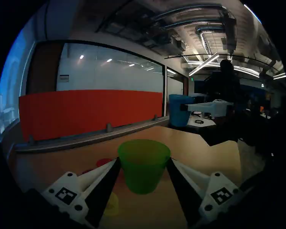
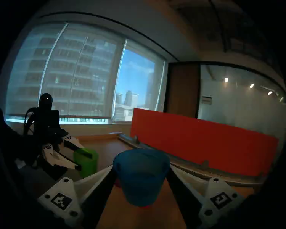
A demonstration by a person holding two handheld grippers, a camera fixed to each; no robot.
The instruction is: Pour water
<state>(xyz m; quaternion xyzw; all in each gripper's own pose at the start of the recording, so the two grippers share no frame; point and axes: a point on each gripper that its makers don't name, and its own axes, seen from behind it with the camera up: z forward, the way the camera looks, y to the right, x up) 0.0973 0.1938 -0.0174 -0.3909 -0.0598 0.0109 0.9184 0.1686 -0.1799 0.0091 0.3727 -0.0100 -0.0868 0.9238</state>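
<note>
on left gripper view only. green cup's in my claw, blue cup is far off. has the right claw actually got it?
Observer: Yes. In the right gripper view, the right claw has a finger pressed on each side of the blue cup, which is upright.
Operator: cups close enough to pour?
Observer: Not yet. The green cup sits off to the blue cup's left and farther back, with a clear gap between them.
Operator: green cup level from that side?
Observer: Upright, rim on top, between the fingers of the left claw.
</note>
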